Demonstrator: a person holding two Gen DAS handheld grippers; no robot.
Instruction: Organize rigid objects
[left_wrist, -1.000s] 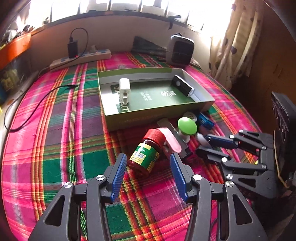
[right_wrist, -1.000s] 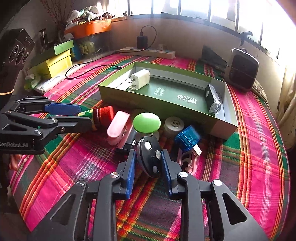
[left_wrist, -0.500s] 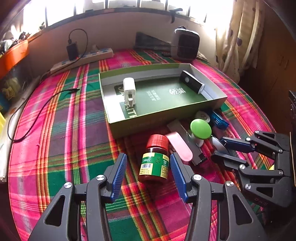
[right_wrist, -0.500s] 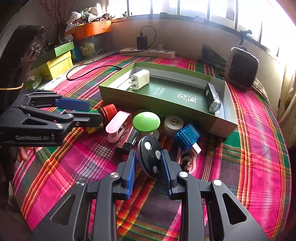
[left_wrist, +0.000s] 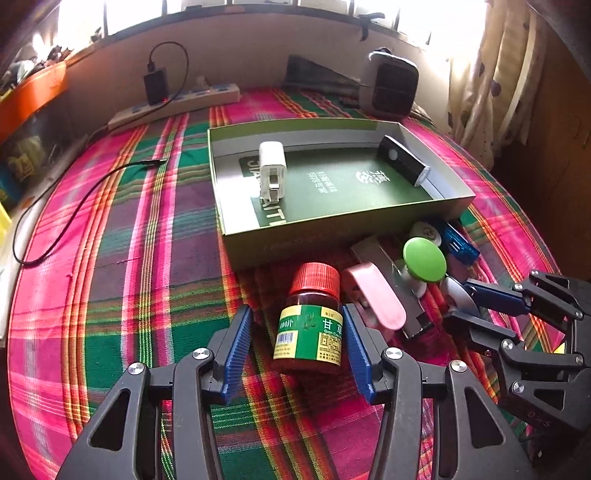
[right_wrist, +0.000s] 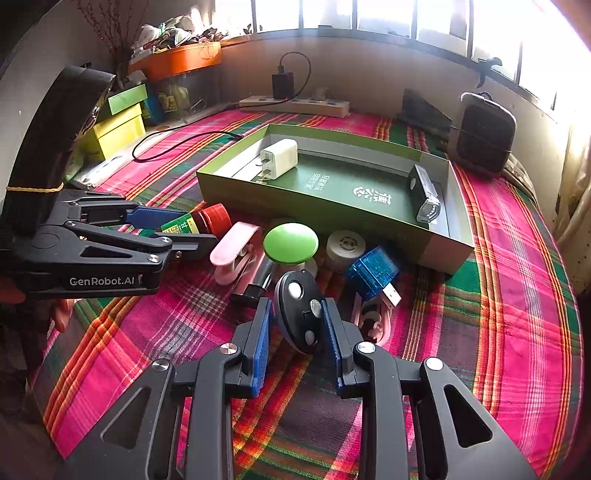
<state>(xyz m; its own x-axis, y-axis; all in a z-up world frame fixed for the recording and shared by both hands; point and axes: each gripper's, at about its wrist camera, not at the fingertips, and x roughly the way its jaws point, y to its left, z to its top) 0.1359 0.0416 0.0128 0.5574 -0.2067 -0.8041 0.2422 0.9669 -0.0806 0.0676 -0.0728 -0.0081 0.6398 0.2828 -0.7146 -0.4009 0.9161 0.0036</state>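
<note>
A brown medicine bottle (left_wrist: 309, 325) with a red cap and green label lies on the plaid cloth between the fingers of my left gripper (left_wrist: 295, 332). The jaws are open; the right finger touches the bottle, the left stands apart. In the right wrist view the bottle (right_wrist: 199, 223) shows between the left gripper's fingers (right_wrist: 159, 227). My right gripper (right_wrist: 297, 325) is shut on a black oval key fob (right_wrist: 301, 314), also in the left wrist view (left_wrist: 456, 295). The green box (left_wrist: 332, 236) holds a white charger (left_wrist: 272, 170) and a black stick (left_wrist: 404, 164).
Beside the box lie a pink clip (right_wrist: 236, 251), a green round knob (right_wrist: 290, 243), a white round cap (right_wrist: 345, 245), a blue USB adapter (right_wrist: 373, 271). A power strip (right_wrist: 295, 103) and a dark speaker (right_wrist: 482, 134) stand at the back; yellow and green boxes (right_wrist: 118, 125) at left.
My left gripper has moved forward around the bottle, which now lies straight between its fingers with the cap pointing away. My right gripper keeps the key fob and has hardly moved.
</note>
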